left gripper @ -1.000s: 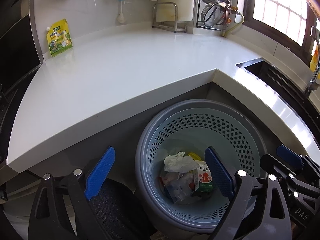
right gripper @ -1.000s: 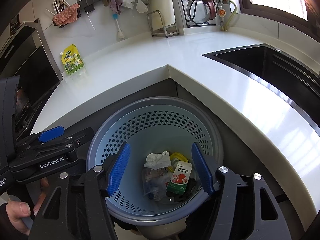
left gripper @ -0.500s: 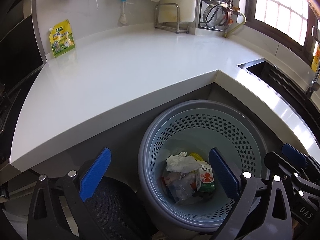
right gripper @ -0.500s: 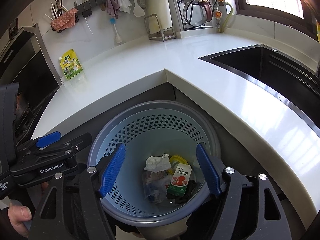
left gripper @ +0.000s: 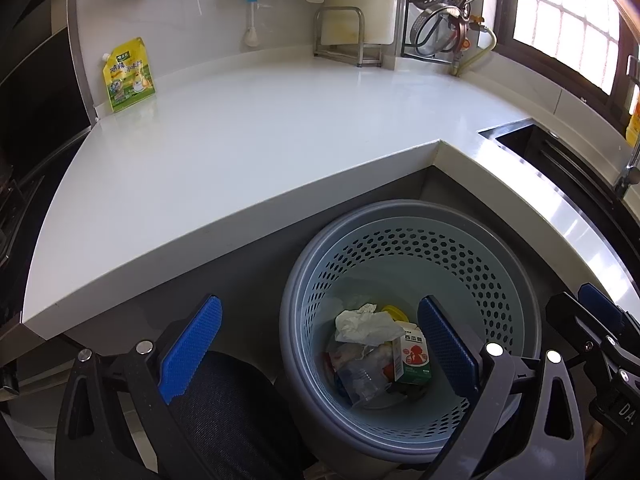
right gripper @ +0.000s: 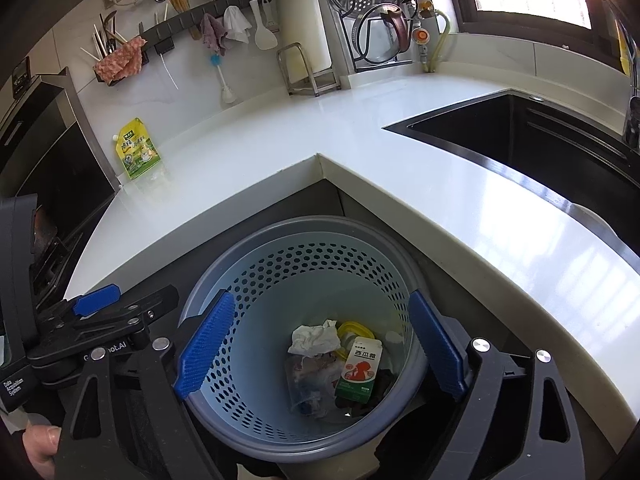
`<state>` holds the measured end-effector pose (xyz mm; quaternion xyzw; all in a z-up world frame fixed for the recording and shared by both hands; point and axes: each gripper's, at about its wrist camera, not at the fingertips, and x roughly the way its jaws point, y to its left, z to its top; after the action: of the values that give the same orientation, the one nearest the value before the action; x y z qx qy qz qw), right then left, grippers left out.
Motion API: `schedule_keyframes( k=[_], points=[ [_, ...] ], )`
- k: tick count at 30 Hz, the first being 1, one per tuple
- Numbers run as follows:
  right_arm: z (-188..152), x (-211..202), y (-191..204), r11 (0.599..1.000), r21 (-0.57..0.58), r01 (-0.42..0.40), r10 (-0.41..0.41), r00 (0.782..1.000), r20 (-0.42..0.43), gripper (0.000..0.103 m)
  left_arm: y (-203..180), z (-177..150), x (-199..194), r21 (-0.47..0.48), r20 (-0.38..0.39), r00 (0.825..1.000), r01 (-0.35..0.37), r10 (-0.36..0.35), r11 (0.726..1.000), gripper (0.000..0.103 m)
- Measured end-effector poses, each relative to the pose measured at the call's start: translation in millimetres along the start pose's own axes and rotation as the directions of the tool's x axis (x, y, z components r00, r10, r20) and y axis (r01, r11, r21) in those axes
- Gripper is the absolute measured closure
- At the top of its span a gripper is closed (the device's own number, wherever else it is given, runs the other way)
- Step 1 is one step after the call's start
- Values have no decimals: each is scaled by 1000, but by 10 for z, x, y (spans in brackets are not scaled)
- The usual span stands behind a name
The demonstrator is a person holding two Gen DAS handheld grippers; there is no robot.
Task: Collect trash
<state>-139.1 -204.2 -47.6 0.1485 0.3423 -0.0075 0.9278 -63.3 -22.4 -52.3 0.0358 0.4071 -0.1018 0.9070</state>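
Note:
A blue perforated trash basket (left gripper: 400, 208) (right gripper: 304, 224) with a grey rim stands on the floor under the counter's inner corner. Inside lie a crumpled white tissue (left gripper: 364, 324) (right gripper: 314, 336), a green-and-white carton (left gripper: 414, 354) (right gripper: 360, 368), a yellow lid (right gripper: 354, 330) and clear plastic wrapping. My left gripper (left gripper: 319, 308) hangs open over the basket's left rim and holds nothing. My right gripper (right gripper: 322, 300) hovers above the basket mouth. Its jaws are opening and nothing is between them. Each gripper shows at the edge of the other's view.
The white L-shaped countertop (left gripper: 240, 140) wraps around the basket. A yellow pouch (left gripper: 128, 76) leans on the back wall at the left. A black sink (right gripper: 520, 136) lies at the right. Utensils and a dish rack (right gripper: 372, 40) line the wall. A thumb (right gripper: 40, 444) shows at the lower left.
The right gripper's jaws have spread much wider over the basket. The left jaws widened a little. The trash in the basket has not moved.

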Motion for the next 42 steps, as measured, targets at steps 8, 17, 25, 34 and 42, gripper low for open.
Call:
schedule_keyframes(
  k=[8, 17, 25, 34, 42],
  points=[
    [1, 1, -5, 1000, 0, 1, -1, 1000, 0, 18, 4, -3, 3, -2, -5, 1000, -5, 5, 1000, 6],
    [-15, 25, 11, 1000, -16, 18, -18, 1000, -8, 18, 34, -1, 1, -13, 2, 1000, -17, 17, 1000, 6],
    [-19, 30, 22, 1000, -20, 18, -18, 1000, -8, 18, 41, -2, 8, -21, -1, 1000, -27, 27, 999, 6],
    [-21, 28, 26, 1000, -19, 18, -18, 1000, -8, 18, 40, -2, 23, -18, 2, 999, -36, 36, 999, 6],
    [-22, 28, 26, 1000, -19, 18, -18, 1000, -8, 18, 35, -4, 60, -22, -15, 999, -38, 37, 999, 6]
  ],
)
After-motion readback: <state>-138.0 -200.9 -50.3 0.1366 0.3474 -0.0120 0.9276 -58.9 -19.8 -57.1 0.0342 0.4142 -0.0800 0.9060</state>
